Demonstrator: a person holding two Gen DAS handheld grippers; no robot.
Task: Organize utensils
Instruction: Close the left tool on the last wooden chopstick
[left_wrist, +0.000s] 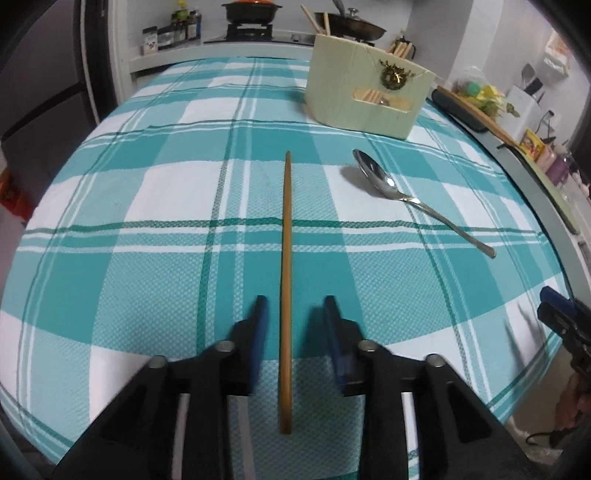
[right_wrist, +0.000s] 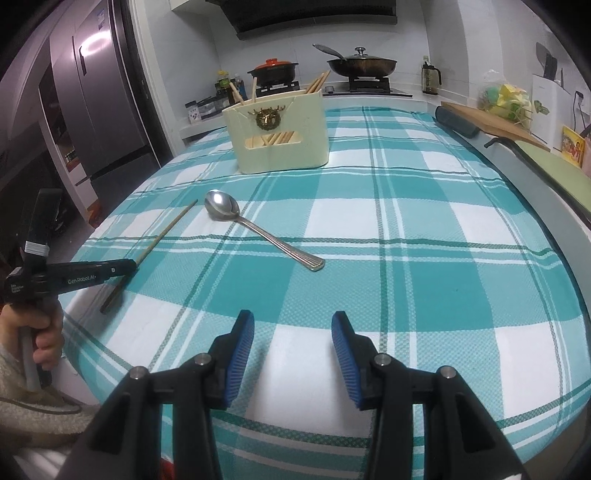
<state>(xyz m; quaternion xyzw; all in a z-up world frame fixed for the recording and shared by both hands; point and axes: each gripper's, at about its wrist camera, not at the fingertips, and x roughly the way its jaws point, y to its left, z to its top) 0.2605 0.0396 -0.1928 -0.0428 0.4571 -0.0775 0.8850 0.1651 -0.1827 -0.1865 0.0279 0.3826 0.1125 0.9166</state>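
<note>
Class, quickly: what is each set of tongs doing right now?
Left tongs: open, straddling the long brown wooden chopstick, pads not touching it.
Right tongs: open, holding nothing.

Each black hand-held gripper (right_wrist: 291, 354) has ribbed blue pads (right_wrist: 242, 354); the sleeve (right_wrist: 22, 398) looks fuzzy beige.

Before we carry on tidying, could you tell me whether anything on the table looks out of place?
Yes: a single chopstick and a metal spoon lie loose on the checked cloth, while other chopsticks already stand in the cream holder. The chopstick lies between the left gripper's open jaws, ungripped. Nothing looks spilled or damaged.
</note>
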